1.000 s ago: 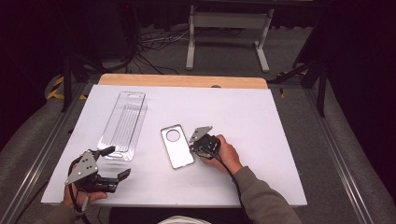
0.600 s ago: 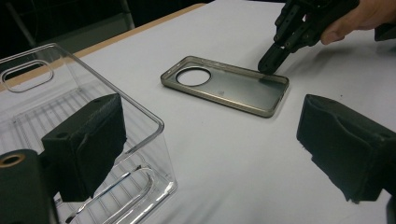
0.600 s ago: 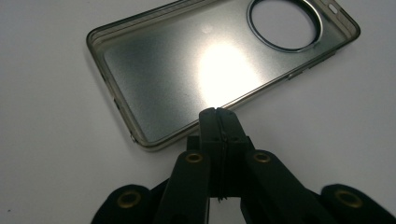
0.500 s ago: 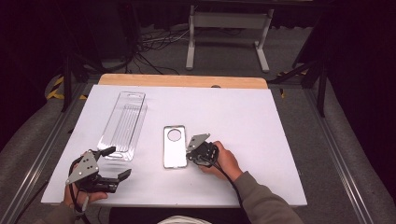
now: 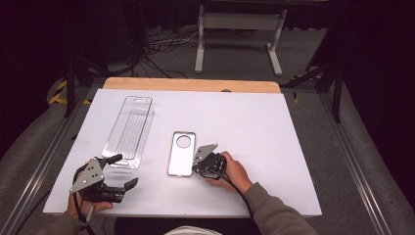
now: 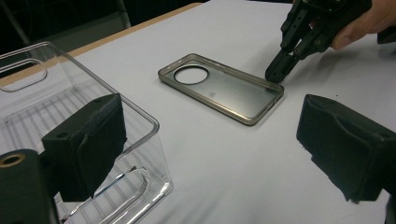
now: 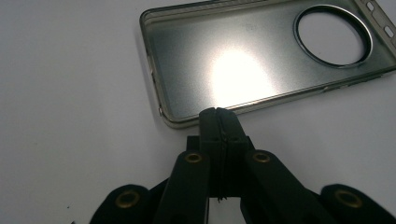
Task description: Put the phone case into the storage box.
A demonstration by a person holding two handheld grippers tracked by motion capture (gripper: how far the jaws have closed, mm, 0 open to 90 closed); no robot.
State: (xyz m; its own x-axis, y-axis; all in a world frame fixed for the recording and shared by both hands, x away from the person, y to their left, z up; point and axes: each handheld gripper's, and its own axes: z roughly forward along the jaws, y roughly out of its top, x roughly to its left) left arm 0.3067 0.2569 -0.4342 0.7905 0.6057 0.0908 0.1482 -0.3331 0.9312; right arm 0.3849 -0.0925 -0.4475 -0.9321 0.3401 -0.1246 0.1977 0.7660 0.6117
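A translucent grey phone case (image 5: 181, 152) with a round camera hole lies open side up near the middle of the white table (image 5: 274, 127). My right gripper (image 5: 195, 169) is shut, nothing between its jaws, and its tip rests against the case's right long edge near the bottom corner (image 7: 218, 114). The left gripper view shows that tip (image 6: 275, 74) touching the case's rim (image 6: 224, 88). My left gripper (image 5: 123, 171) is open at the table's front left, just beyond the near end of a clear plastic packaging tray (image 5: 129, 129), one finger (image 6: 88, 140) over its corner.
A wooden strip (image 5: 191, 84) runs along the table's far edge. On the floor behind stand a metal frame (image 5: 240, 29) and loose cables (image 5: 161, 44). Metal rails flank the table on both sides.
The phone case has turned from tilted to straight and slid a little left, with the shut right gripper following at its edge. The left gripper has barely moved.
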